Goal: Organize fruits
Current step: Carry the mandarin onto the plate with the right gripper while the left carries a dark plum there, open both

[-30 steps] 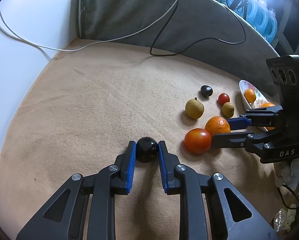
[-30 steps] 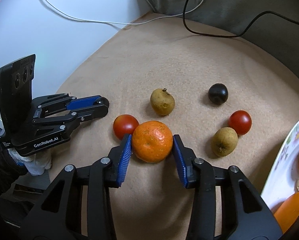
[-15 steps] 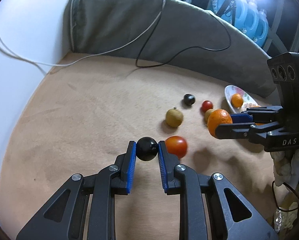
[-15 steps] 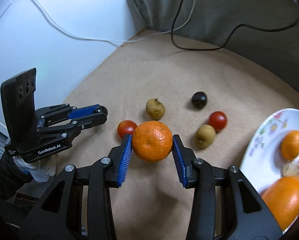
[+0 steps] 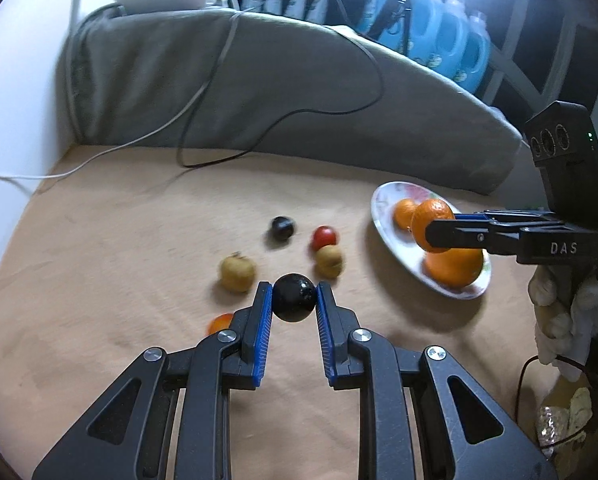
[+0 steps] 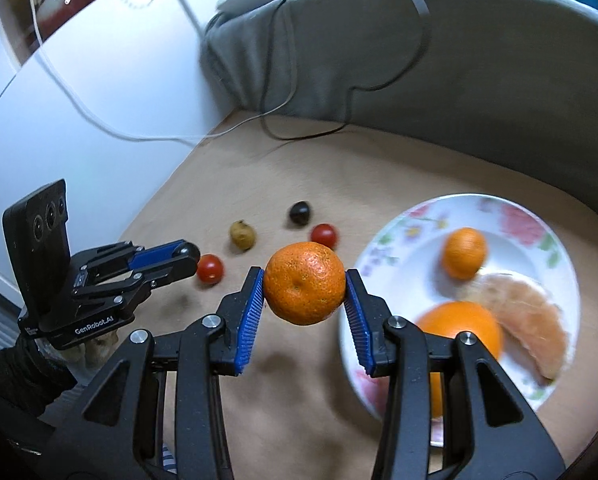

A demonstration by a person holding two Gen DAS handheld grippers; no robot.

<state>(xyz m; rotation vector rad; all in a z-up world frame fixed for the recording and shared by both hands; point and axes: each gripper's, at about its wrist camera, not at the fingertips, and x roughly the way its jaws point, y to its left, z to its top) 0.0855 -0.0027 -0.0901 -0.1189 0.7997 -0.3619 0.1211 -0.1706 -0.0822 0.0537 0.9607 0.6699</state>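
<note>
The left gripper (image 5: 294, 300) is pinching a black fruit (image 5: 294, 297) between its blue pads, holding it above the tan surface (image 5: 119, 260). The right gripper (image 6: 305, 290) is clamping a mandarin (image 6: 303, 282) at its sides, holding it in the air near the left rim of the floral plate (image 6: 539, 220). The plate is carrying a small orange (image 6: 464, 253), a large orange (image 6: 459, 326) and a peeled segment (image 6: 531, 320). Two red tomatoes (image 6: 323, 235), two brown fruits (image 5: 237, 273) and a second black fruit (image 6: 299, 212) are lying apart on the surface, left of the plate.
</note>
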